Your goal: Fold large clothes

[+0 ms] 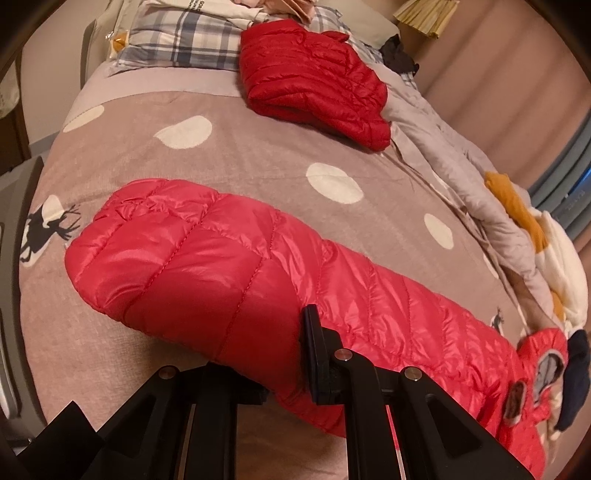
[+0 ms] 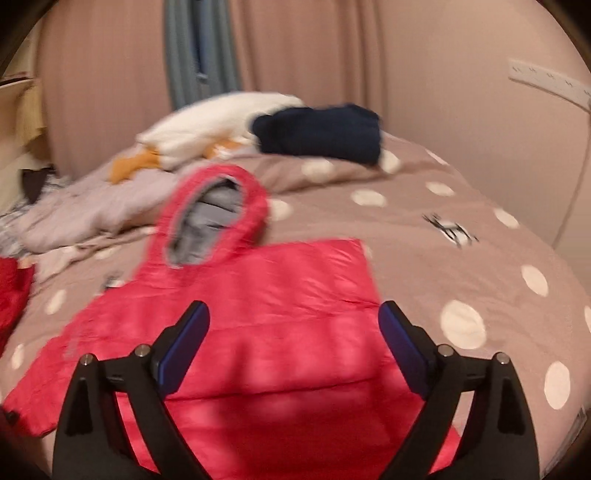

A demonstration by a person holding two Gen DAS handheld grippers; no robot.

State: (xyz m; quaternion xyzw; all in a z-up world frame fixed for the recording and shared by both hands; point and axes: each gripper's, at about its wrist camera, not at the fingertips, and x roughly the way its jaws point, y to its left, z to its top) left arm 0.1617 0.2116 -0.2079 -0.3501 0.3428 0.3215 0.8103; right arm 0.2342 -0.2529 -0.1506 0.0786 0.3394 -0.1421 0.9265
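Right wrist view blurred throughout; the deer print (image 2: 452,229) on the blanket (image 2: 461,266) is unreadable. Left gripper (image 1: 288,354): near-left finger hidden beneath the jacket (image 1: 229,266), so its closure cannot be told. The jacket's near end is cut off by the lower edge. The pillow (image 1: 184,40) and far clothes (image 1: 280,9) are cut off at top.

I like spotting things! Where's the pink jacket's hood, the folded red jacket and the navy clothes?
hood (image 2: 255,192): right wrist view, on its pink rim.
red jacket (image 1: 314,74): left wrist view, on its quilted top.
navy clothes (image 2: 325,134): right wrist view, on the pile's middle.
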